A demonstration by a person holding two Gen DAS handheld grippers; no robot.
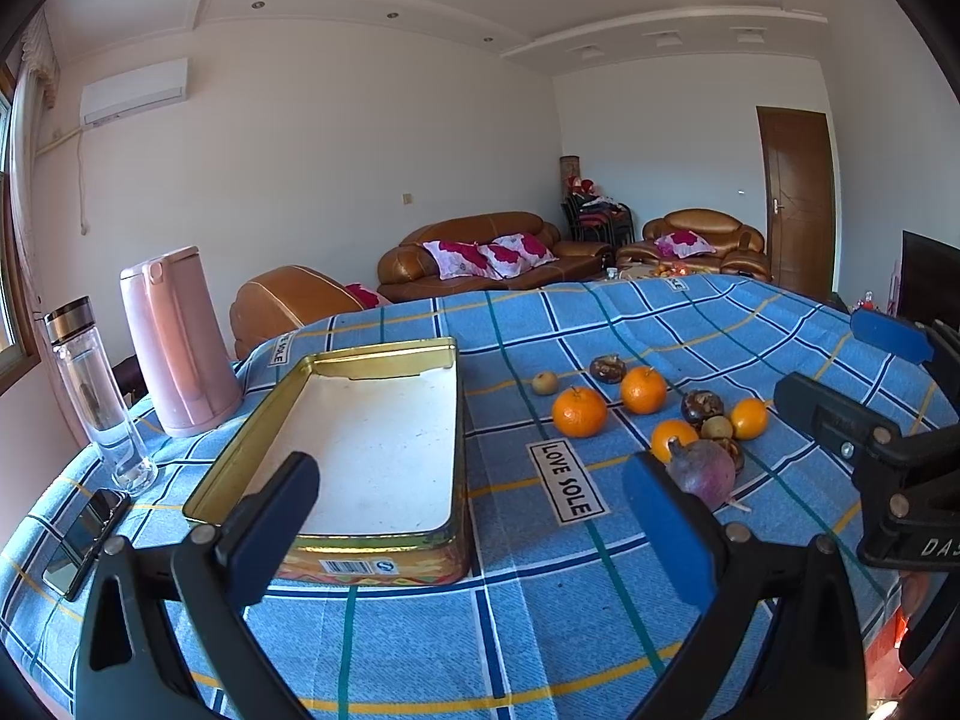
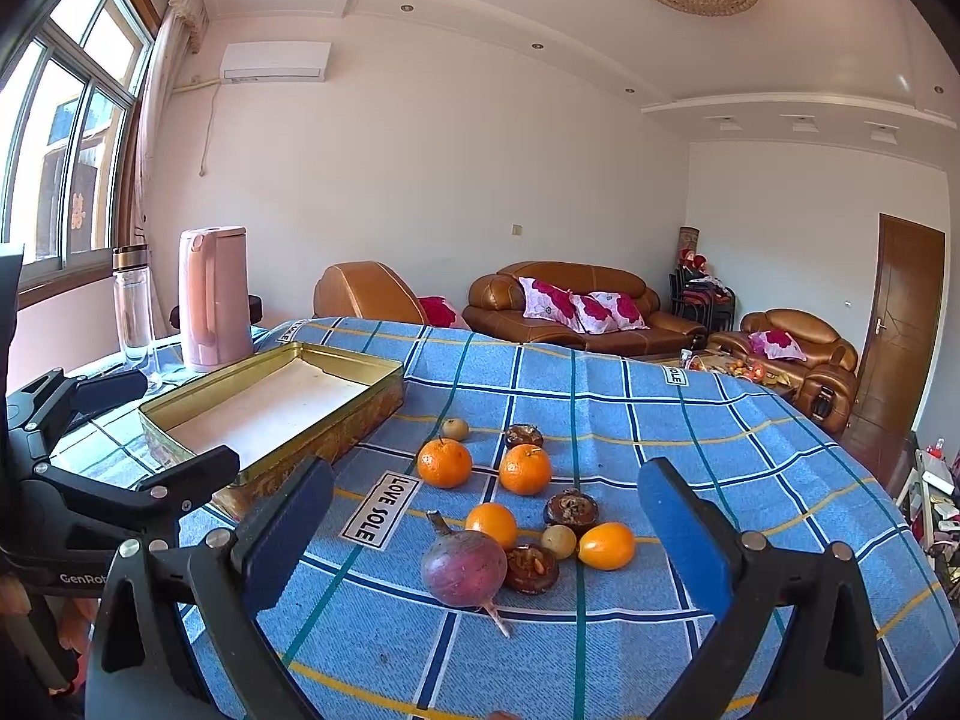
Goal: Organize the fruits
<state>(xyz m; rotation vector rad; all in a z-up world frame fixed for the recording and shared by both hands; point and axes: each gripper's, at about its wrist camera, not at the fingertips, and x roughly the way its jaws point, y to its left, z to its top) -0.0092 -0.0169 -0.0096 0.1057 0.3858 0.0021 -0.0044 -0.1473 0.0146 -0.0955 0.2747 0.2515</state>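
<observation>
- On the far left of the table (image 1: 420,648), which is covered by a blue checked cloth, a phone (image 1: 87,540) lies flat near the edge, with a clear glass bottle (image 1: 99,396) standing just behind it and a pink kettle (image 1: 177,342) to the right of the bottle.
- Right of the kettle sits an open gold tin tray (image 1: 327,372), its pale floor bare; it stands apart from the fruit.
- Low over the near end of the tray hovers the left hand-held gripper (image 1: 480,531), its blue-padded jaws spread wide with nothing between them.
- Just right of the tray a "LOVE SOLE" label (image 2: 379,510) is sewn into the cloth.
- Right of the label the fruit lies loose on the cloth: two oranges (image 2: 444,463) side by side toward the far side, with a small tan fruit (image 2: 456,428) and a dark brown fruit (image 2: 524,435) behind them.
- Nearer, a purple round root (image 2: 463,567) with a thin tail lies touching another orange (image 2: 492,525) and a dark fruit (image 2: 531,568); a pale small fruit (image 2: 558,541), another dark one (image 2: 570,510) and a yellow-orange fruit (image 2: 606,546) cluster just to the right.
- Above the near side of this cluster the right hand-held gripper (image 2: 489,546) is released, jaws wide apart and clear of the fruit.
</observation>
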